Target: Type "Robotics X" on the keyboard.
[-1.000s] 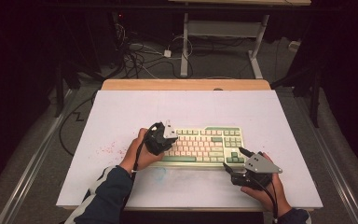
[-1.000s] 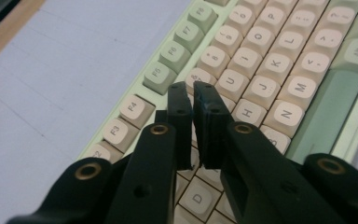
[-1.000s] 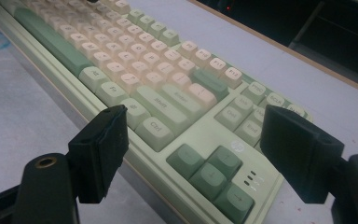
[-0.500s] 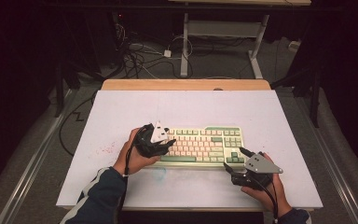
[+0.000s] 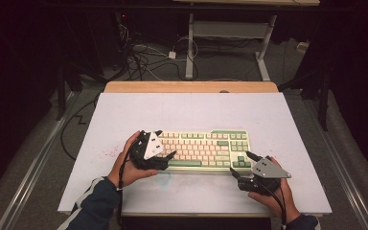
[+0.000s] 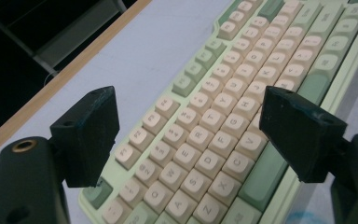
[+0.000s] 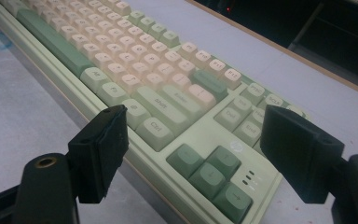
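Observation:
A cream and green keyboard (image 5: 206, 149) lies across the middle of the white table (image 5: 191, 112). My left gripper (image 5: 166, 143) is at the keyboard's left end, and its jaws have just been opening. In the left gripper view the left gripper (image 6: 189, 119) stands wide open over the letter keys of the keyboard (image 6: 223, 140), with nothing pressed between the pads. My right gripper (image 5: 240, 163) rests at the keyboard's front right corner. In the right gripper view it (image 7: 191, 140) is open, its jaws on either side of the arrow keys (image 7: 209, 175), not touching them.
The table has a wooden strip (image 5: 191, 86) along its far edge. Beyond it on the floor lie tangled cables (image 5: 143, 55) and the legs of a desk frame (image 5: 189, 48). Faint red marks (image 5: 108, 153) and a blue smudge (image 5: 165, 178) stain the table's surface.
The left gripper's jaws have gone from nearly shut to wide open. The left hand has drawn back a little to the left, off the keyboard's end. The right hand has not moved.

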A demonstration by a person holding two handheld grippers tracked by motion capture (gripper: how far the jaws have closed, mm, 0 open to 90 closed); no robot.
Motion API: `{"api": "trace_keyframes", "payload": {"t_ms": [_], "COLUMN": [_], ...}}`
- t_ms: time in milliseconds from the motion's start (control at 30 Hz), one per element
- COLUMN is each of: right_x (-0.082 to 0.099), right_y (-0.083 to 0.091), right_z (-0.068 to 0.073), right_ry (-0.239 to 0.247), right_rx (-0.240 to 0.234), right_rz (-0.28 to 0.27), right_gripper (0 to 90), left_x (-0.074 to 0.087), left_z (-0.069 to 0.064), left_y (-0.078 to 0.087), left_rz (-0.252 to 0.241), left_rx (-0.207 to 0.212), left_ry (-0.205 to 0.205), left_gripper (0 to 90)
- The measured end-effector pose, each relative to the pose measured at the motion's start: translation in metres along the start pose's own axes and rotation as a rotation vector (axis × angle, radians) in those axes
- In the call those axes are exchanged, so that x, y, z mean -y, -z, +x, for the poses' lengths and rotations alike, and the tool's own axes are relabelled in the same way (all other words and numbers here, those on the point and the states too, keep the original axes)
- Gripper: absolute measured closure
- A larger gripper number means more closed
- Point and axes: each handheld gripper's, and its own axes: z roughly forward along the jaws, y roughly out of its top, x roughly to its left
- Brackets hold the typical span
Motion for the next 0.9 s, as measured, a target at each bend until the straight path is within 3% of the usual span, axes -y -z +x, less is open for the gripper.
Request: {"api": "trace_keyframes", "payload": {"t_ms": [200,433,600,733,900], "right_x": [-0.001,-0.005,-0.012,-0.017,-0.026], "right_y": [0.0,0.002,0.002,-0.001,-0.007], "right_z": [0.0,0.0,0.001,0.003,0.007], "right_ry": [0.0,-0.01,-0.023,-0.005,0.002], "right_rx": [-0.002,-0.032,-0.04,-0.094,-0.116], "right_rz": [0.005,-0.009,-0.005,0.003,0.021], "right_gripper": [25.9,36.3,54.3,65.9,80.3], "left_x": [0.006,0.015,0.022,0.028,0.037], "left_z": [0.009,0.02,0.024,0.024,0.023], "left_y": [0.019,0.035,0.043,0.049,0.055], "left_rz": [-0.037,-0.076,-0.079,-0.059,-0.038], "left_rx": [-0.013,-0.041,-0.062,-0.062,-0.066], "left_ry": [-0.014,-0.016,-0.005,-0.008,-0.003], "left_gripper": [18.9,18.9,19.0,19.0,18.9]}}
